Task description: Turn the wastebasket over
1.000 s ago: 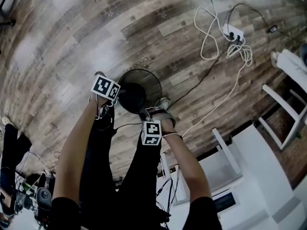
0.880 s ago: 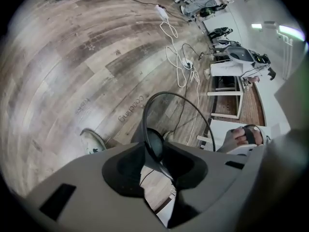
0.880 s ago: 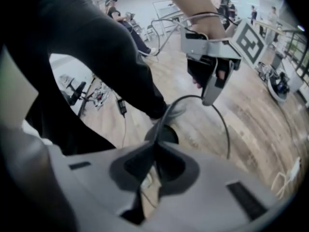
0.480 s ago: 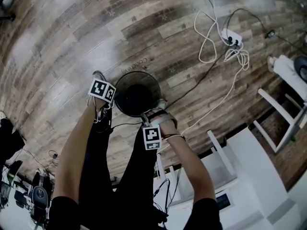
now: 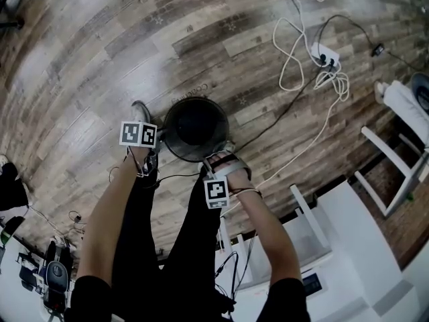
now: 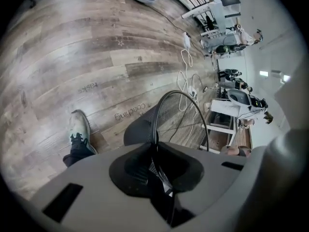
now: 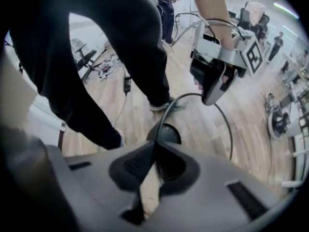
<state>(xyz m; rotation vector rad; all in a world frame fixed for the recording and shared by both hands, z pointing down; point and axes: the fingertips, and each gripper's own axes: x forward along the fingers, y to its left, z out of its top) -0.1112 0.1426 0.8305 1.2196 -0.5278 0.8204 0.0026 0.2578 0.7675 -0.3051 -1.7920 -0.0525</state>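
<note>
— What do you hold at this moment?

— I begin with what is nearest. My left hand-held gripper [image 6: 155,154] has just been closing its jaws, and they now pinch the thin wire rim of the wastebasket [image 6: 179,122] on its left side. My right hand-held gripper [image 7: 153,153] has its jaws pressed together on the same rim, on the side nearest to the person.

— And where is the wastebasket?

— It stands on the wooden floor [image 5: 100,59], mouth up, just in front of the person's legs. From the head view I look down into its dark inside. One shoe [image 6: 78,129] is just beside it on the left. Further away, at the right, white cables [image 5: 295,45] and a power strip [image 5: 326,47] lie on the floor, well apart from the wastebasket.
</note>
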